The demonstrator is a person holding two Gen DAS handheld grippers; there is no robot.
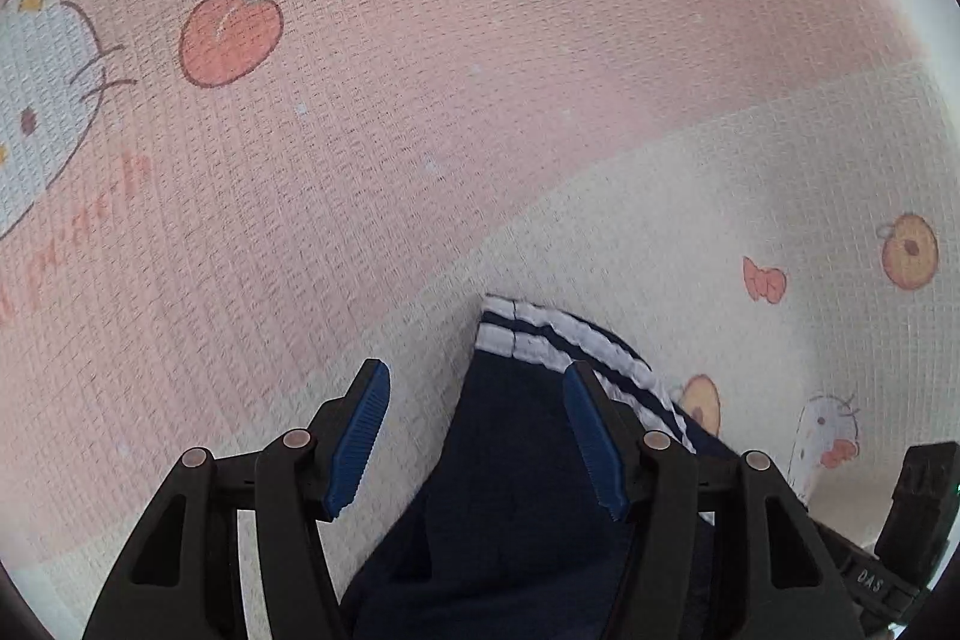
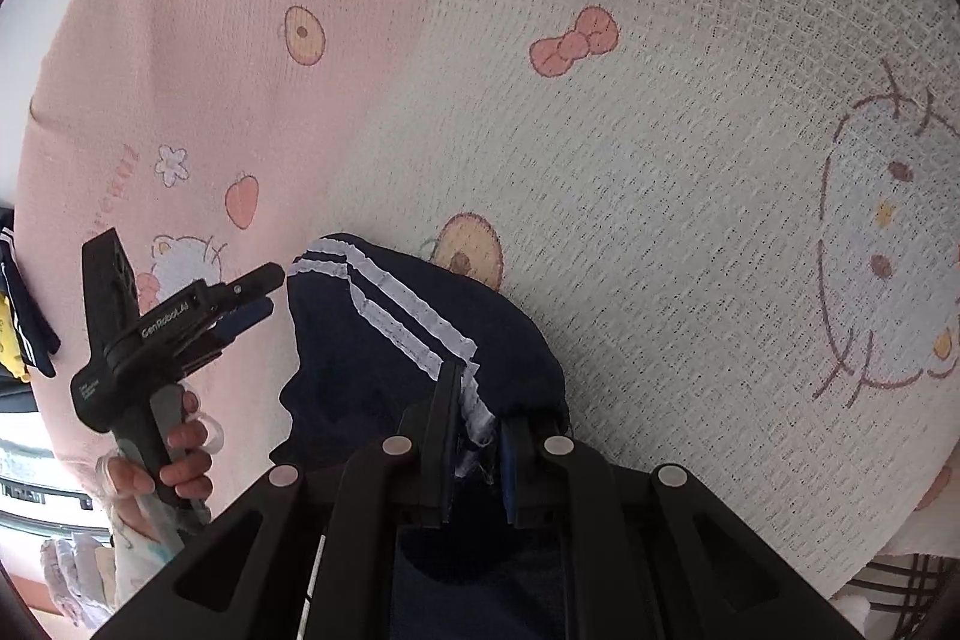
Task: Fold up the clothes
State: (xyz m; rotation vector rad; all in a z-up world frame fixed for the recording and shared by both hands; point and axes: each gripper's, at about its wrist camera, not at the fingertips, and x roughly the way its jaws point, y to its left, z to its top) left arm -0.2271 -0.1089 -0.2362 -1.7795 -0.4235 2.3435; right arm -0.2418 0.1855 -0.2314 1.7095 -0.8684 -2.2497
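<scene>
Your right gripper [image 2: 474, 436] is clamped on the white-striped edge of the navy garment [image 2: 384, 340], lifting that edge off the pink-and-cream cartoon-print blanket [image 2: 660, 100] that covers the surface, while the rest of the cloth sags in a loose heap toward you. Your left gripper [image 1: 477, 436] hovers with its blue-padded jaws spread apart, holding nothing; the garment's striped hem [image 1: 540, 334] lies just ahead of and partly under its right finger. From the right wrist view the left gripper appears beside the heap, close to the striped corner but apart from it, gripped in your gloved left hand [image 2: 174, 460]. A second dark piece of clothing [image 2: 24, 322] sits at the far left edge, well apart. The fold looks barely begun, with one edge secured and the other still free. The risks from here, judging by the slack: the single pinch sits on a thin bunched hem, so a quick pull could let it slide out of the jaws; closing the left gripper low could catch the blanket's open weave along with the garment and drag both; and grabbing a bunched layer rather than the true corner would leave the fold crooked.
</scene>
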